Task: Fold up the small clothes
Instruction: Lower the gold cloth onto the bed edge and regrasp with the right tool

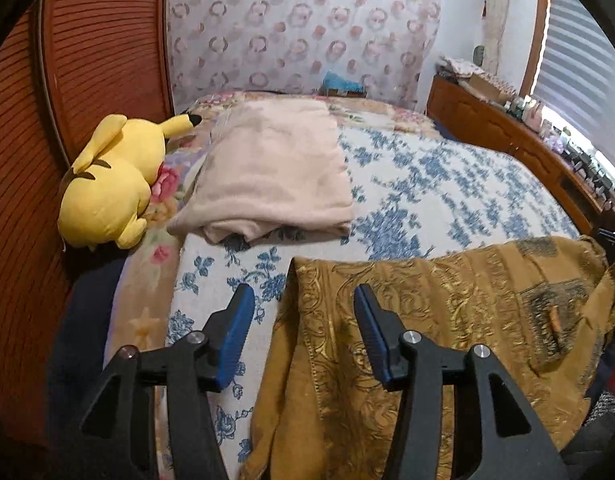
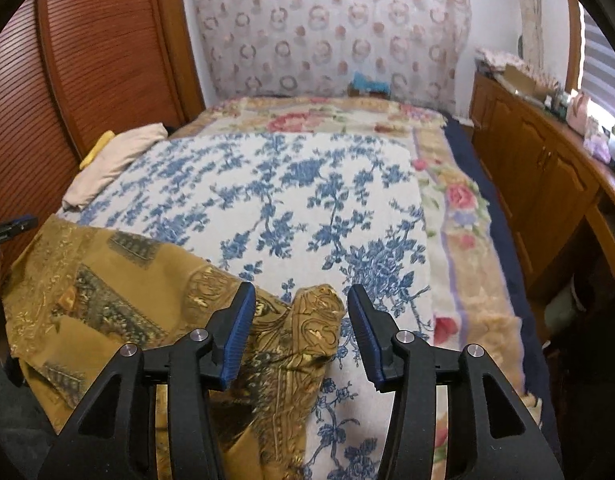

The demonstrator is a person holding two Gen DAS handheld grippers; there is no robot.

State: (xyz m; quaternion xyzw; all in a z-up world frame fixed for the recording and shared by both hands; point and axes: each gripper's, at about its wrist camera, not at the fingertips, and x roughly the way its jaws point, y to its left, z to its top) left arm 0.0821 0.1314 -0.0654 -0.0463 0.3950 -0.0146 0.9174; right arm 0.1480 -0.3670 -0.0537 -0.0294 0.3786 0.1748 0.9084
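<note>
Your left gripper has its jaws standing apart with nothing pinched: the left edge of the mustard patterned cloth runs between them, but the blue pads are clear of it. Your right gripper is the same, parted, with a bunched corner of that cloth rising between its fingers and not squeezed.

That puts one gripper at each end of the near side, which reads as lining up to take two corners at once so the cloth can be lifted or drawn flat for a fold. The cloth itself lies spread across the foot of the bed, partly hanging over the near edge, on the blue flowered blanket. The right end is rumpled, so you would likely need to smooth it before any crease holds.

Farther up, a cream garment sits already folded near the left side, probably set there as finished work, just beside a yellow plush toy. A wooden cabinet lines the right side of the room.
</note>
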